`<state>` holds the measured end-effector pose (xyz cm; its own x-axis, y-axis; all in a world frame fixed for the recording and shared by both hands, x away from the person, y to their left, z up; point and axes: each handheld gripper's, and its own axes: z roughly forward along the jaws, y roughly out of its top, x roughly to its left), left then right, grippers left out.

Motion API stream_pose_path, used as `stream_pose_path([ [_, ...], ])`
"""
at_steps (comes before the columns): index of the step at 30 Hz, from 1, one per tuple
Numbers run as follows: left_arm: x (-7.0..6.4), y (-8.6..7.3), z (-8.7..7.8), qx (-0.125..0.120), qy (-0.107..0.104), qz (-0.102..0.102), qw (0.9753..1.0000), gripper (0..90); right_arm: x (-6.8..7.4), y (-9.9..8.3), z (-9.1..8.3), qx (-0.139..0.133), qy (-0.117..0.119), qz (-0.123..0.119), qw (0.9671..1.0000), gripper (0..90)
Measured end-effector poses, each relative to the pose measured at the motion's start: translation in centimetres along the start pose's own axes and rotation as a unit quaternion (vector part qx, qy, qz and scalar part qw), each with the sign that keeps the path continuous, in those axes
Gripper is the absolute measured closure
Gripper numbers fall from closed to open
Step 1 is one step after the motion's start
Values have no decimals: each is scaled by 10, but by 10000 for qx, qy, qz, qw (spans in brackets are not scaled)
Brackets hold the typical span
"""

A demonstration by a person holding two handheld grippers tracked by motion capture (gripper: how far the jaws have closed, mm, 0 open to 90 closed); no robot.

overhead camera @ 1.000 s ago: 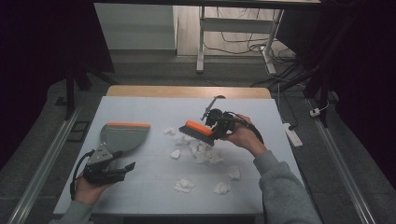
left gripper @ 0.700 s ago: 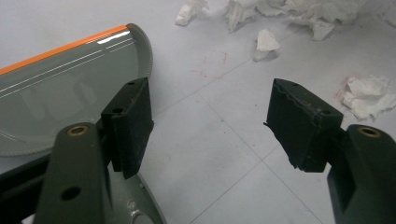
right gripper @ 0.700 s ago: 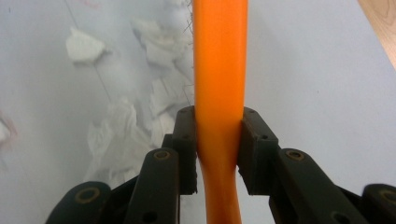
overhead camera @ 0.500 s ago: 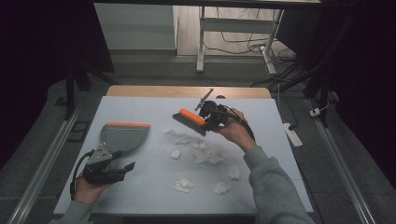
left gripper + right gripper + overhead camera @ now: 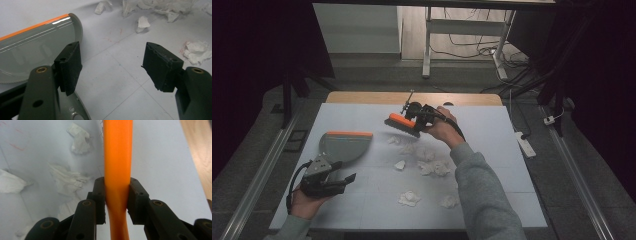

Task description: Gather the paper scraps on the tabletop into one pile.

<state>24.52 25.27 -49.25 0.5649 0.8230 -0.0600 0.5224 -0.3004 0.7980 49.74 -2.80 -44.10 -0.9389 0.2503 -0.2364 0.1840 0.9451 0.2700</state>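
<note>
- Orange on its back, the brush (image 5: 402, 124) hangs above the far middle of the pale table (image 5: 492, 150) in the high view, clamped in our right claw (image 5: 418, 121); its dark bristles point down and it touches nothing below.
- Just beneath and nearer us, we see crumpled white paper scraps (image 5: 428, 161) strewn across the table's middle.
- At the left, the grey dustpan (image 5: 343, 145) lies flat with its orange edge on the far side; our left claw (image 5: 346, 178) sits near its handle end, low by the near edge.
- From the left gripper view, our left claw (image 5: 111, 67) stands wide apart with nothing between its pads; the dustpan (image 5: 30, 50) lies beside one pad, and paper scraps (image 5: 196, 51) lie well apart beyond.
- From the right gripper view, our right claw (image 5: 117, 200) is squeezed tight on the brush's orange handle (image 5: 117, 157), which runs straight ahead, with paper scraps (image 5: 66, 180) on the table below.
</note>
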Motion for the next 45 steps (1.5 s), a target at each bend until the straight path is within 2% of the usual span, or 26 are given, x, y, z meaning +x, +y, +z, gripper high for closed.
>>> stream_pose_path([
  [2,1,0,0,5,2,-7,10000,321,0,0,6,75,70,22,9999,706],
  [3,1,-1,0,2,1,-13,10000,321,0,0,10,133,114,-69,9998,707],
  [4,1,-1,0,1,2,-14,10000,321,1,0,11,112,171,-58,9998,707],
  [8,0,0,1,19,3,-3,10000,322,6,3,11,110,407,-350,9985,707],
  [10,-1,0,1,21,5,4,10000,322,11,3,10,164,420,-405,9982,708],
  [13,-1,0,1,27,4,7,10000,322,20,2,7,363,485,-552,9966,709],
  [18,-1,0,0,15,9,5,10000,322,36,-5,-6,537,785,-891,9915,708],
  [20,-1,0,0,15,13,6,10000,322,42,-10,-10,556,801,-980,9904,708],
  [21,-1,0,0,10,11,4,10000,322,45,-13,-13,552,828,-959,9904,708],
  [23,-2,1,0,14,15,16,10000,322,46,-20,-20,324,763,-925,9922,707],
  [25,-3,1,0,20,12,36,10000,322,42,-25,-29,-8,802,-654,9946,707],
  [27,-4,2,0,19,17,45,10000,322,39,-26,-33,-136,685,-548,9961,707],
  [28,-4,2,0,14,22,47,10000,322,36,-25,-34,-223,549,-589,9965,707],
  [30,-4,2,0,19,21,49,10000,322,34,-24,-35,-251,416,-489,9976,707],
  [37,-2,0,1,36,11,17,10000,322,26,-14,-19,-221,386,-344,9984,707],
  [41,-1,0,1,42,7,3,10000,322,23,-2,-9,-133,295,-360,9988,707],
  [43,-1,0,1,27,4,5,10000,322,24,5,-4,53,205,-440,9988,707],
  [45,-1,0,0,19,11,15,10000,322,27,9,1,229,222,-516,9982,707],
])
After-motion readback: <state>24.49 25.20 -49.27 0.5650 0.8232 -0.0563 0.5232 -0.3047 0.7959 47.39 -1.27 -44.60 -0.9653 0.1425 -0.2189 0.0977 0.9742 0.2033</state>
